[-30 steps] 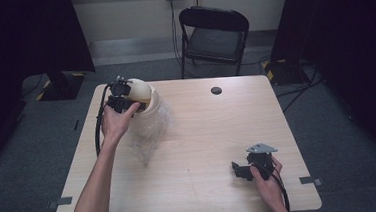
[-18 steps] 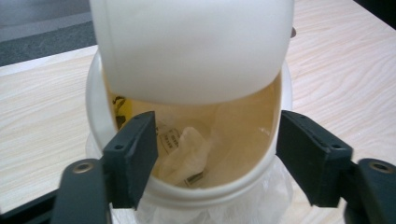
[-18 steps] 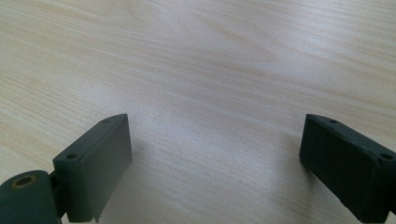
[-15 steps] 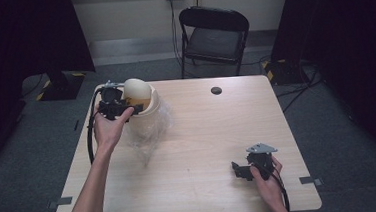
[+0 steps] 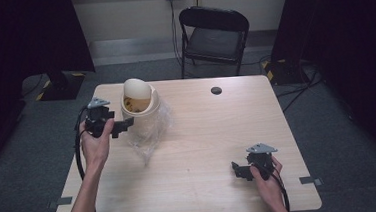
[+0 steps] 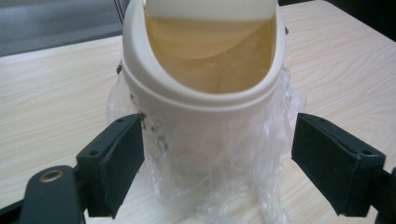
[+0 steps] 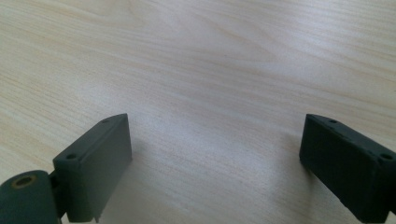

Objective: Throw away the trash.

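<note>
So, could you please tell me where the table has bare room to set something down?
The middle is free, between the bin with its plastic bag and the right gripper. It is crowded around the bin, where the left gripper sits.

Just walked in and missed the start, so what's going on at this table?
A person works at a wooden table with a gripper in each hand. The left gripper is open, its jaws standing either side of a small cream bin with a swing lid and a clear plastic liner bunched around its body, not touching it. The right gripper, also open, sits low over bare tabletop near the right front corner, holding nothing.
</note>
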{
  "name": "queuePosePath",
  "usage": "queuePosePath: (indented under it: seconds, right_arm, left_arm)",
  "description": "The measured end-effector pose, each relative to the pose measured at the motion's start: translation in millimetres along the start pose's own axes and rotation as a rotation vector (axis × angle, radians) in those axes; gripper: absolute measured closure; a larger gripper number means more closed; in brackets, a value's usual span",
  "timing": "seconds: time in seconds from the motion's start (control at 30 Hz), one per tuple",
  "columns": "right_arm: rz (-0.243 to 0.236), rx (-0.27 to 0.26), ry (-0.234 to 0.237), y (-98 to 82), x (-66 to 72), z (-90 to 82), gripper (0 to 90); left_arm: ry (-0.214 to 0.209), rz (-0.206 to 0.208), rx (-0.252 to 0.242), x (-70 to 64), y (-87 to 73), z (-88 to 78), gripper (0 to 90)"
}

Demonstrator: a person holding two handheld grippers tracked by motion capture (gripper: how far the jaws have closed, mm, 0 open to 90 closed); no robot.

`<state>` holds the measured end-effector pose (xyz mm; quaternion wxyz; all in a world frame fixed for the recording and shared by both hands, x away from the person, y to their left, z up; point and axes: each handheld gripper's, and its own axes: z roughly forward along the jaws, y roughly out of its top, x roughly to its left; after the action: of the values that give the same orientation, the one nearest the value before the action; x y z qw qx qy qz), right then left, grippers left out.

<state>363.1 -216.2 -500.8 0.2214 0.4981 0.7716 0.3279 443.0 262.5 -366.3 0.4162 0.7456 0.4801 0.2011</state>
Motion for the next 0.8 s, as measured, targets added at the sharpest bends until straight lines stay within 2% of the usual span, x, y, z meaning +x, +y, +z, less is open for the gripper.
queuePosePath:
  seconds: [0.03, 0.17, 0.23, 0.27, 0.3, 0.37, 0.43, 0.53, 0.63, 0.73, 0.8]
  right_arm:
    - [0.000, 0.000, 0.000, 0.0, 0.0, 0.0, 8.4]
    - [0.000, 0.000, 0.000, 0.0, 0.0, 0.0, 8.4]
    - [0.000, 0.000, 0.000, 0.0, 0.0, 0.0, 8.4]
    - [0.000, 0.000, 0.000, 0.0, 0.0, 0.0, 8.4]
    - [0.000, 0.000, 0.000, 0.0, 0.0, 0.0, 8.4]
    - [0.000, 0.000, -0.001, 0.0, 0.0, -0.1, 8.4]
    - [0.000, 0.000, 0.000, 0.0, 0.0, 0.0, 8.4]
    - [0.000, 0.000, 0.000, 0.0, 0.0, 0.0, 8.4]
    - [0.000, 0.000, 0.000, 0.0, 0.0, 0.0, 8.4]
    - [0.000, 0.000, 0.000, 0.0, 0.0, 0.0, 8.4]
    - [0.000, 0.000, 0.000, 0.0, 0.0, 0.0, 8.4]
  left_arm:
    - [0.005, 0.006, -0.007, 0.4, -3.2, -3.1, 16.8]
    - [0.009, -0.014, -0.026, 4.1, -16.1, -13.2, 16.1]
    - [0.017, -0.010, -0.014, 4.4, -21.3, -15.6, 16.1]
    - [0.034, -0.003, -0.009, 4.3, -24.8, -17.7, 16.2]
    - [0.046, -0.014, -0.008, 4.0, -29.1, -20.0, 16.2]
    - [0.027, -0.055, -0.013, 7.1, -40.1, -24.6, 16.2]
    - [0.050, -0.077, 0.004, 10.0, -51.8, -26.7, 16.2]
    - [0.081, -0.076, 0.022, 12.0, -68.4, -29.8, 16.2]
    - [0.104, -0.059, 0.034, 11.0, -83.4, -32.7, 16.2]
    - [0.112, -0.047, 0.042, 10.3, -100.4, -32.8, 16.2]
    - [0.115, -0.055, 0.044, 10.6, -113.3, -31.9, 16.2]
